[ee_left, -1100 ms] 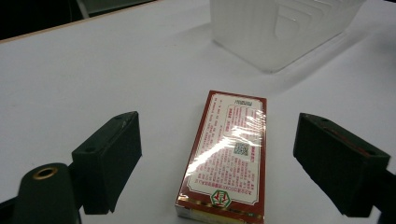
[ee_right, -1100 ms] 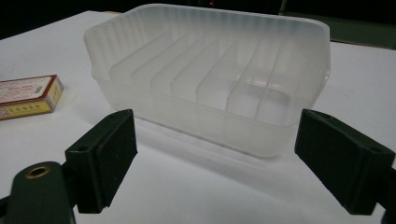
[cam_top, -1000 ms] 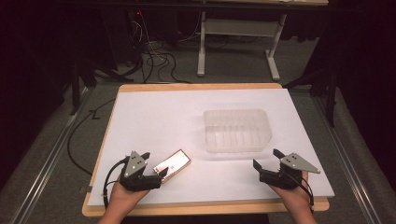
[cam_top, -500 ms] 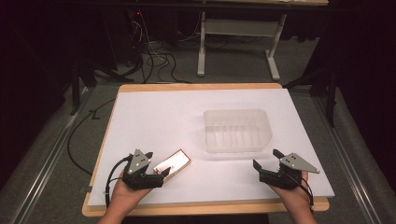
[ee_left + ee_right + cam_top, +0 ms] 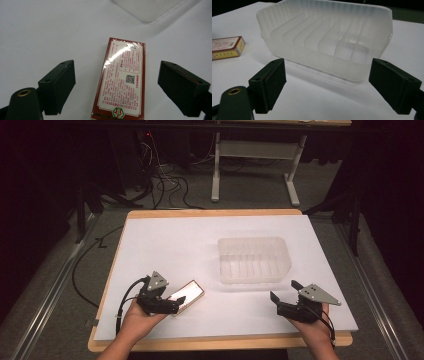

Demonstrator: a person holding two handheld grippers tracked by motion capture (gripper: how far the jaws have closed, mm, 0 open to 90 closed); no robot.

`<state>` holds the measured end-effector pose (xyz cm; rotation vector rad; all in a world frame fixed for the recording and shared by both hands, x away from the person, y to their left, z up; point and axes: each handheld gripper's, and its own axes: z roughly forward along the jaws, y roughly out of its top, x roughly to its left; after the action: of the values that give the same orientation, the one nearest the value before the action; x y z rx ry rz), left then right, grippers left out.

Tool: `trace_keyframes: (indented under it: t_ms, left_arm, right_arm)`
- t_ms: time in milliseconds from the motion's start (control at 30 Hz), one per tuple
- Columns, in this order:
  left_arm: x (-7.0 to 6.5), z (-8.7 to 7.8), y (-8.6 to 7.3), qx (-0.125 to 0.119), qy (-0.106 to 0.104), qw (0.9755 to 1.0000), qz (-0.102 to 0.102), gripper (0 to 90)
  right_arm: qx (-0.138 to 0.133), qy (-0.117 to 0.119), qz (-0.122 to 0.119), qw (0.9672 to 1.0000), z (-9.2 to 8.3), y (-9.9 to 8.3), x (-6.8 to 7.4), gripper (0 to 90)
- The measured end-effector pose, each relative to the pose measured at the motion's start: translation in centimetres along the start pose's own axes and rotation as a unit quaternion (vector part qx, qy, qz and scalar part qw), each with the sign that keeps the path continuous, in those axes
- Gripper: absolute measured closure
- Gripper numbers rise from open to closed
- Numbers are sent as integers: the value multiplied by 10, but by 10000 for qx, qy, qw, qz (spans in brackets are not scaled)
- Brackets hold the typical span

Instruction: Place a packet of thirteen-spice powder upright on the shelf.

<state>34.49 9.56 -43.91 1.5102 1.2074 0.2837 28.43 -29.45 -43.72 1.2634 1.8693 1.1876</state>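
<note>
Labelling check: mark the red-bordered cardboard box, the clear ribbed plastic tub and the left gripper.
red-bordered cardboard box (image 5: 122,82): left gripper view, printed top face.
clear ribbed plastic tub (image 5: 312,56): right gripper view, near wall.
left gripper (image 5: 172,304): high view, midway between the fingertips.

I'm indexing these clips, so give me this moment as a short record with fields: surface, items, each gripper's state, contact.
surface: white sheet on a wooden table
item 1: red and white printed box, lying flat
item 2: clear ribbed plastic tray, empty
left gripper: open, jaws either side of the box, pads clear of it
right gripper: open, pointed at the tray, nothing between the jaws
contact: neither gripper grips anything
</note>
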Motion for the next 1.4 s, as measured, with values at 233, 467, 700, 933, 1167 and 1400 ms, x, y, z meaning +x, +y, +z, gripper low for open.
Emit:
trace_keyframes:
  t_ms: [233,467,700,933,1167,1400]
  left_arm:
    - [-1,12,1,481,150,9986,160,152]
    - [-4,19,1,879,279,9951,361,154]
    - [-3,27,-5,1426,305,9877,558,151]
    - [-4,37,-3,1859,423,9793,679,153]
    - [-7,46,-8,2274,514,9693,785,153]
    - [-10,56,-9,2634,628,9583,915,190]
  right_arm:
    - [8,20,-32,10000,1,0,1,146]
    - [49,22,-21,10000,2,-1,-1,148]
    - [65,46,-5,10000,2,-1,-1,149]
    - [69,44,-21,10000,3,-1,-2,150]
    - [86,44,-10,10000,3,-1,-2,150]
    - [96,51,-4,9999,3,-1,-2,151]
